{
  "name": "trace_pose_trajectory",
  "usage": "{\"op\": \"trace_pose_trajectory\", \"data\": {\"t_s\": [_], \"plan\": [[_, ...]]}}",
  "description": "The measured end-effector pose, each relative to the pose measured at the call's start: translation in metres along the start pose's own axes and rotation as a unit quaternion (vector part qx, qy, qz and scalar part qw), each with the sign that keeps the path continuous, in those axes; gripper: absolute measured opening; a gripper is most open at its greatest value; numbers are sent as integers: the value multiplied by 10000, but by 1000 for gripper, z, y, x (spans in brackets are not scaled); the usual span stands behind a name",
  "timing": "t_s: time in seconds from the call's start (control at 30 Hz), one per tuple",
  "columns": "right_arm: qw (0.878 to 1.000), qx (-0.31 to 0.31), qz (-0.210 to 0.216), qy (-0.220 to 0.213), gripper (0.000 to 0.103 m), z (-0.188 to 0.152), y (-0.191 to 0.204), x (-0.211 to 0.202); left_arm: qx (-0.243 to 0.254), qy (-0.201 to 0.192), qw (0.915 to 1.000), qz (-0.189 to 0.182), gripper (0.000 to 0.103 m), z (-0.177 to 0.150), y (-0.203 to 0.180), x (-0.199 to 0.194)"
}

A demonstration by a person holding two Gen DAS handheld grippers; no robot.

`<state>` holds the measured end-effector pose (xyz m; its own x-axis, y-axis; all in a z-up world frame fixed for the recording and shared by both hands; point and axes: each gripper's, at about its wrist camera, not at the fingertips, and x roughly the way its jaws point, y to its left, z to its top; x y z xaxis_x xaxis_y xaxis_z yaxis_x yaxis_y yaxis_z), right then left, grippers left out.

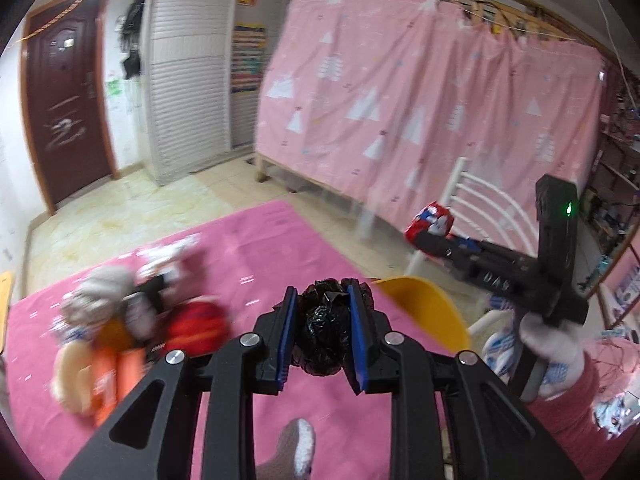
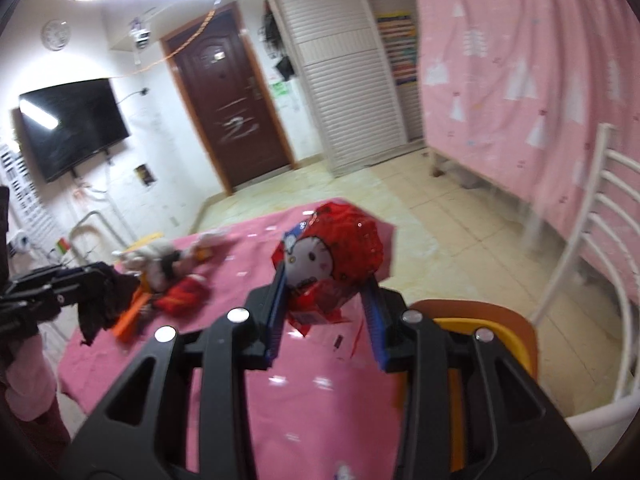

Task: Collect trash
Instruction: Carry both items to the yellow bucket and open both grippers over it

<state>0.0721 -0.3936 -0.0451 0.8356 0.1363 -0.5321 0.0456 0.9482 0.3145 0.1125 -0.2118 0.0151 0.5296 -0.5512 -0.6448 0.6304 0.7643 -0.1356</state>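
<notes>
No text or label is legible

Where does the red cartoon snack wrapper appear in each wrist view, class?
Left wrist: red snack wrapper right of centre, pinched by the right gripper.
Right wrist: wrapper at centre, between the fingers.
Shared landmark: the brown door.

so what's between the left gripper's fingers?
A crumpled black bag, clamped between the left gripper's blue pads; left wrist view shows it.
</notes>
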Motion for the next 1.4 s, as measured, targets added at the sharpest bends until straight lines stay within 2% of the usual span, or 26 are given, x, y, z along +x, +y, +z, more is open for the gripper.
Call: {"op": "trace_pose_trajectory", "data": {"t_s": [0.17,0.3,0.37,0.43,0.5,0.67,0.77,0.83,0.9,1.17,1.4], "plan": [[9988,73,-492,41,34,1,-36,-5,211,150,9992,-321,17,20,-49,38],[9979,89,-623,151,38,-1,-54,-5,108,292,9978,-577,17,31,-75,66],[9976,169,-644,201,47,-2,-63,-7,35,400,9965,-730,17,33,-83,85],[9971,296,-671,178,70,-2,-69,-11,-45,472,9957,-794,17,35,-92,101],[9966,370,-729,114,71,-2,-76,-17,-90,569,9945,-872,17,35,-98,114],[9957,560,-737,-20,71,-1,-89,-25,-256,721,9931,-883,26,33,-103,135],[9957,613,-693,-65,71,-1,-92,-26,-292,743,9927,-903,36,33,-106,136],[9957,631,-669,-85,71,0,-92,-25,-319,731,9924,-935,54,33,-107,136],[9957,643,-652,-112,71,1,-91,-25,-319,690,9930,-904,61,33,-105,132],[9968,564,-505,-241,72,2,-74,-29,-378,553,9963,-540,62,34,-82,103],[9995,260,-177,7,72,-1,-34,-7,-453,370,9983,-43,66,40,-29,63]]}}
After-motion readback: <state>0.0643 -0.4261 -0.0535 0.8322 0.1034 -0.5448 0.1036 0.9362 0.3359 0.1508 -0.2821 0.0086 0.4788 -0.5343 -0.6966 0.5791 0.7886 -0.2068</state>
